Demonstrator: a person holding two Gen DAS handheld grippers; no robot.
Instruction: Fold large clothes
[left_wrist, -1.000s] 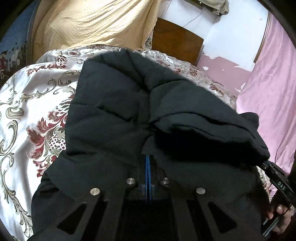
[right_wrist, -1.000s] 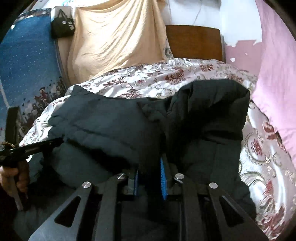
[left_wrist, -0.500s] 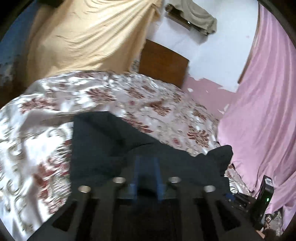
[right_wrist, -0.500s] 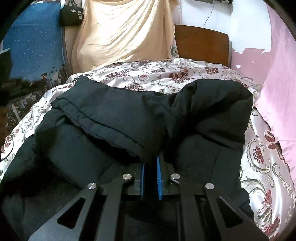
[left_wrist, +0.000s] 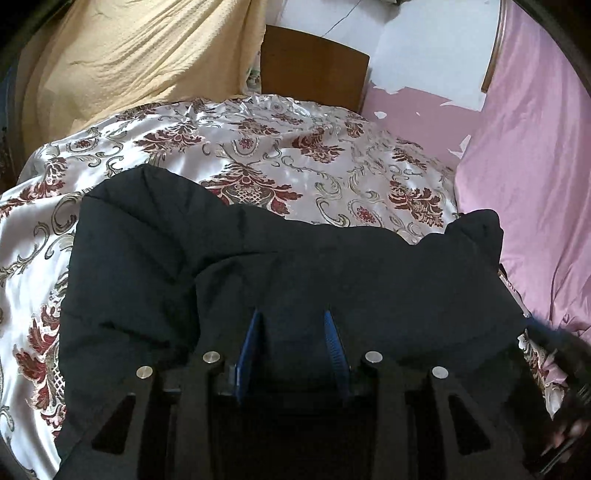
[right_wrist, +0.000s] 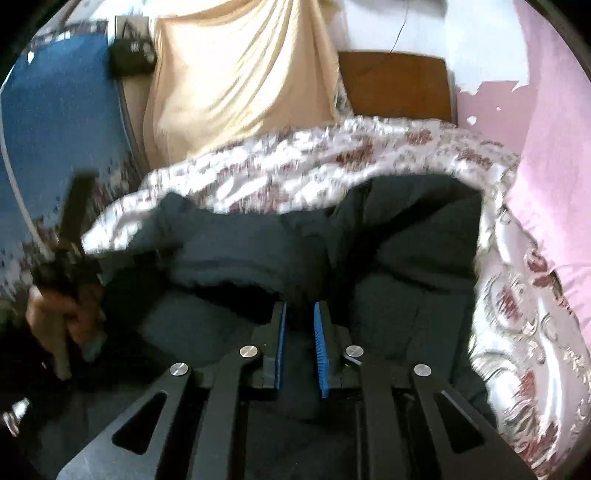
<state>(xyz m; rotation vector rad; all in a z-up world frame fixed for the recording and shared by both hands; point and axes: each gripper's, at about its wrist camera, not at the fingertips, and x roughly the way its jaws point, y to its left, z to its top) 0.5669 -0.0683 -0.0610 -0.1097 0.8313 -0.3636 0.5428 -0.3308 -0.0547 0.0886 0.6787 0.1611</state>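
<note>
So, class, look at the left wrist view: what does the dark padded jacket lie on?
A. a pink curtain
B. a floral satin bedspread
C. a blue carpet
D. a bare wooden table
B: the dark padded jacket lies spread over the floral satin bedspread, whose red and silver pattern shows around its edges.

Bedspread (left_wrist: 258, 147) beyond the jacket (left_wrist: 295, 266) lies open; headboard (left_wrist: 314, 77) and pink curtain (left_wrist: 535, 166) hem it in

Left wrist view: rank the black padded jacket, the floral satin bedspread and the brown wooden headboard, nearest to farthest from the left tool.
1. Black padded jacket, directly at the left tool.
2. Floral satin bedspread, beyond it.
3. Brown wooden headboard, at the far end.
</note>
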